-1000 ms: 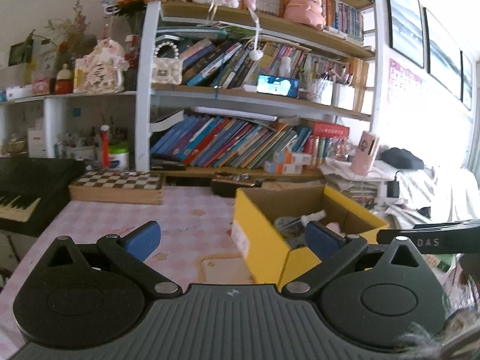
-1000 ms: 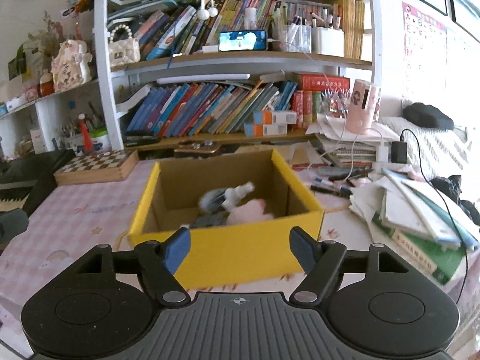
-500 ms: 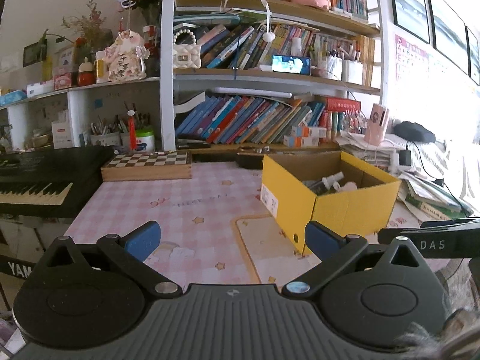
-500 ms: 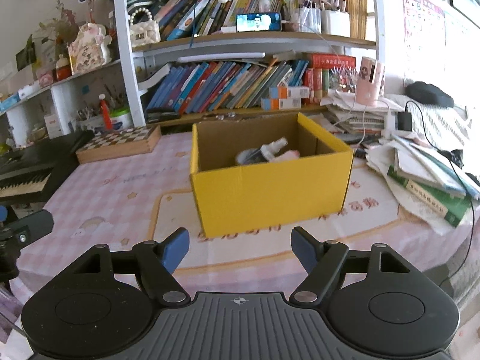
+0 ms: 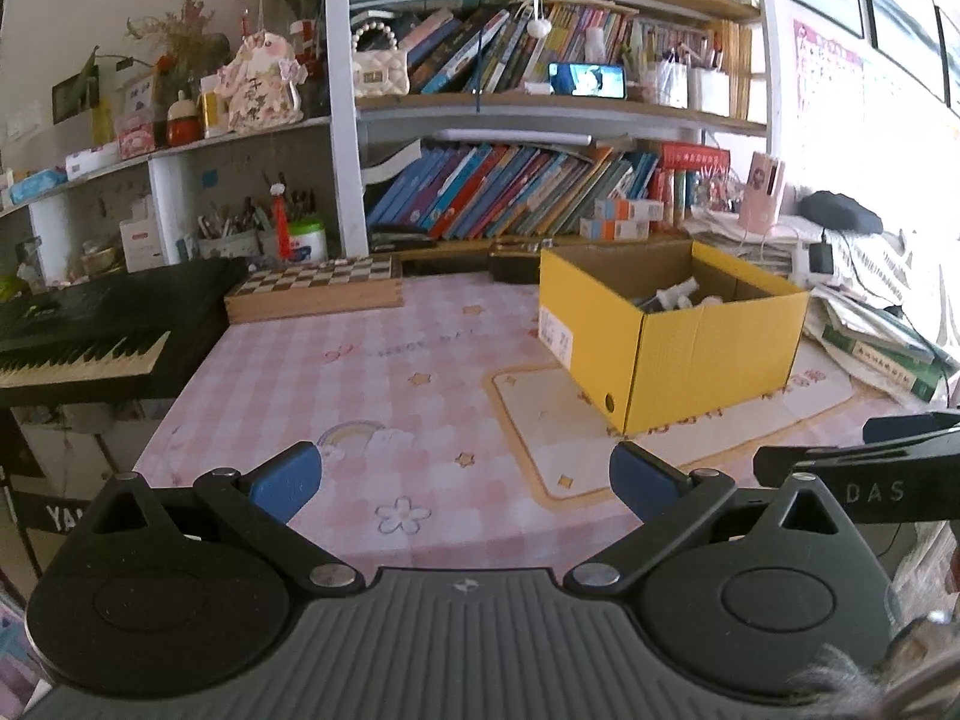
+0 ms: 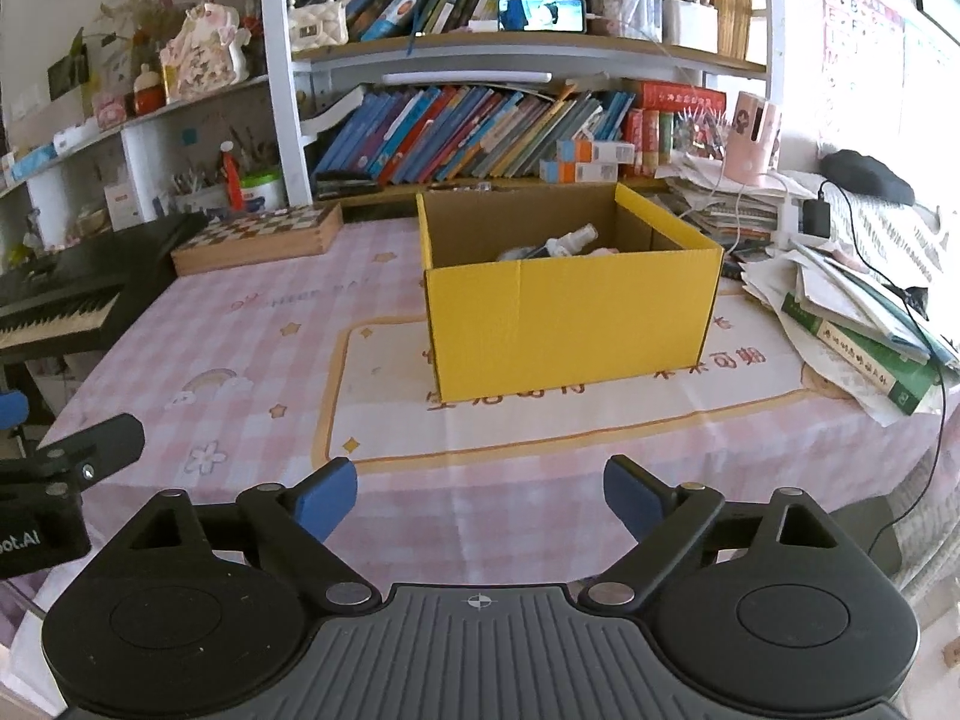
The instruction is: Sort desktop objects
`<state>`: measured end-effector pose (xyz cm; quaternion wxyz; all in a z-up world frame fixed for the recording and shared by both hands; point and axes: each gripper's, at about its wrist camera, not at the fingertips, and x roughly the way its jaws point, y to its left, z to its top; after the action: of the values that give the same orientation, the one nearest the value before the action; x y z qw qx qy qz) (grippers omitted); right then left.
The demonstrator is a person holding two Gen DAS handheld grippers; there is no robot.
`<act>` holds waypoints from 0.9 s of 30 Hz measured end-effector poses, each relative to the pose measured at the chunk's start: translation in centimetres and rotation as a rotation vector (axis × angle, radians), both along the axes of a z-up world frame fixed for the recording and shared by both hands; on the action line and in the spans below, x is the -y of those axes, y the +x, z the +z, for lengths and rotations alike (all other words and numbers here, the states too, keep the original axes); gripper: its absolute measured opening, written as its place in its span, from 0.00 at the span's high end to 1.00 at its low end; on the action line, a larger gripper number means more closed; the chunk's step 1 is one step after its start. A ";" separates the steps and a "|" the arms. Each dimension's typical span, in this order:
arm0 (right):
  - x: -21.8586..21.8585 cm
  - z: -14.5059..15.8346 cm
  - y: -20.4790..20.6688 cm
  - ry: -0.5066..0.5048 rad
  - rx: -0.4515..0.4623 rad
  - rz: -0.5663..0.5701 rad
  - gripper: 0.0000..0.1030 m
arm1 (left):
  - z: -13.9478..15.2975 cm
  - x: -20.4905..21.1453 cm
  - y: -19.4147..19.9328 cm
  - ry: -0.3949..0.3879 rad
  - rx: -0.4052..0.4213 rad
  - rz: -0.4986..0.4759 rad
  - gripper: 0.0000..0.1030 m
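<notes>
Yellow box sits on your pink checked surface, a spray bottle inside; your left hand-held gripper and right hand-held gripper both gape wide, holding nothing

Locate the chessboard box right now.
In both views the chessboard box sits at the table's far left, between the keyboard and the yellow box.

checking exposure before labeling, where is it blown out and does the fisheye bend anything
Left wrist view: the window side at right is blown out white, and the white shelf upright bows. Right wrist view: milder glare at upper right; the yellow cardboard box stays evenly lit.
</notes>
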<state>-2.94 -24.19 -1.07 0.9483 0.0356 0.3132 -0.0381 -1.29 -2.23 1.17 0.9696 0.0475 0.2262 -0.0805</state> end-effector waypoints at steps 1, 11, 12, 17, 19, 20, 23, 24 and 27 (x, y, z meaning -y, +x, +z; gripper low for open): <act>0.0 0.0 0.0 0.000 -0.002 0.000 0.10 | -0.1 0.0 0.0 0.003 -0.006 0.003 0.00; -0.5 -0.2 0.1 -0.002 -0.017 -0.004 0.08 | -0.4 -0.3 0.1 0.004 -0.042 0.015 0.00; -0.5 -0.2 0.1 -0.002 -0.019 -0.004 0.08 | -0.5 -0.3 0.2 0.004 -0.044 0.015 0.00; -0.6 -0.3 0.4 -0.004 -0.026 -0.005 0.08 | -0.5 -0.4 0.3 0.002 -0.045 0.012 0.00; -0.6 -0.4 0.4 -0.006 -0.029 -0.005 0.08 | -0.5 -0.3 0.3 0.000 -0.046 0.012 0.00; -0.6 -0.4 0.4 -0.007 -0.030 -0.005 0.08 | -0.6 -0.3 0.3 0.000 -0.045 0.012 0.00; -0.6 -0.4 0.4 -0.009 -0.033 -0.007 0.08 | -0.6 -0.3 0.3 -0.001 -0.047 0.012 0.00; -0.6 -0.5 0.4 -0.010 -0.033 -0.008 0.08 | -0.5 -0.3 0.3 0.000 -0.046 0.012 0.00; -0.6 -0.5 0.4 -0.010 -0.034 -0.007 0.08 | -0.5 -0.3 0.3 -0.001 -0.046 0.012 0.00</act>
<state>-2.56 -23.55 -1.54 0.9428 0.0311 0.3290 -0.0437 -0.96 -1.91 0.64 0.9646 0.0439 0.2487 -0.0757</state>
